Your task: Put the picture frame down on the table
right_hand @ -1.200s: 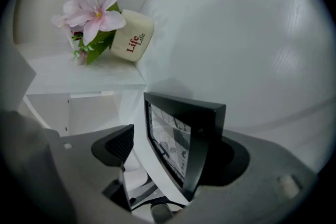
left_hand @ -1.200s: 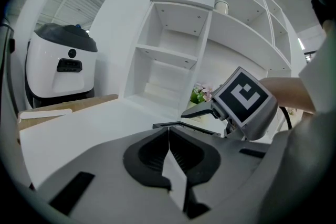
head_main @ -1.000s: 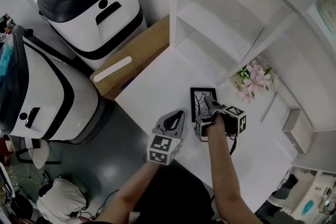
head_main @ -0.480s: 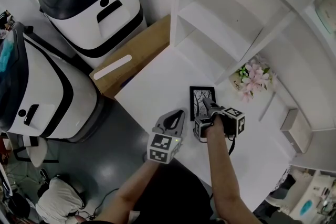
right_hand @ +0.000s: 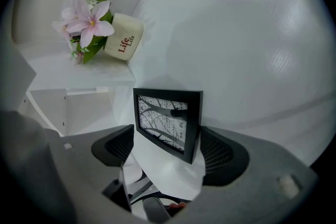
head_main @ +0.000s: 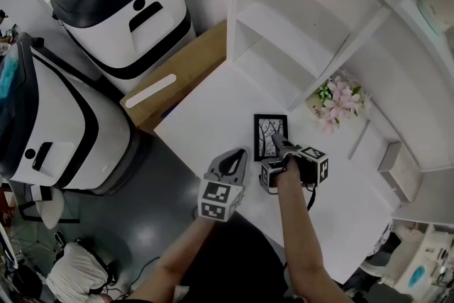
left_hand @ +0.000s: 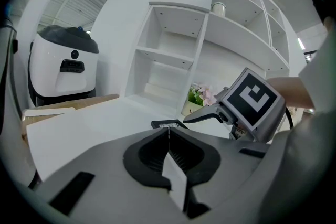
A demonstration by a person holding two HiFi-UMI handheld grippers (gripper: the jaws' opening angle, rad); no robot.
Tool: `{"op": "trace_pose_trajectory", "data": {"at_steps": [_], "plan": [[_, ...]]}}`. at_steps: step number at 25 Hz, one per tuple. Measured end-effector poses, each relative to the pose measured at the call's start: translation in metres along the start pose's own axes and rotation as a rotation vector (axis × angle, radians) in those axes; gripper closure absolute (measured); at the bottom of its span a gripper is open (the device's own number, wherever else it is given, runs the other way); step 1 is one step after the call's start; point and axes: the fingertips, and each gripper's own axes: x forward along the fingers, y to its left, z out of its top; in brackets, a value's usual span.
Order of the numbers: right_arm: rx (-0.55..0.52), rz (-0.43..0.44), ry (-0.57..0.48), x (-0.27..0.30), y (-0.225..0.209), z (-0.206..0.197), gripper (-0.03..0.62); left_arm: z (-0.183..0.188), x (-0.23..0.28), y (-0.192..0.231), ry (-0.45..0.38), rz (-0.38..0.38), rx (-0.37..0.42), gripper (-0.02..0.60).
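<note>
Flower pot (right_hand: 123,43) sits ahead-left of the right gripper (right_hand: 168,140). Its jaws are spread wide, frame (right_hand: 167,122) lying loose between them on the table (right_hand: 236,50). Left gripper (left_hand: 168,136) is pinched together, holding nothing.

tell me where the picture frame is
The picture frame is on the white table, mid head view, between the right gripper's tongs, left of the flower pot.

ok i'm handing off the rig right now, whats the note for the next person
Left gripper: shut, empty, over the table's near edge.
Right gripper: jaws apart, frame between them with a gap on its left side.
Frame: looks flat on the table, in front of the shelves.
Done: frame down, seemingly released.
Left: back the right gripper off without dragging the frame.
</note>
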Motion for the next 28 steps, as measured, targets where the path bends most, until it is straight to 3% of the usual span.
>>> {"op": "trace_pose_trajectory", "data": {"at_steps": [8, 15, 22, 28], "plan": [[0.000, 0.014, -0.009, -0.009, -0.005, 0.001, 0.210, -0.001, -0.005, -0.005, -0.003, -0.003, 0.005, 0.568], [-0.020, 0.087, 0.007, -0.024, -0.005, -0.001, 0.212, 0.002, -0.009, -0.014, -0.006, -0.019, 0.014, 0.568], [-0.187, 0.255, 0.015, -0.059, 0.018, -0.009, 0.212, 0.010, -0.013, -0.020, -0.014, -0.035, 0.008, 0.568], [-0.398, 0.374, -0.028, -0.102, 0.042, -0.025, 0.212, 0.027, -0.019, -0.036, -0.026, -0.088, -0.020, 0.568]]}}
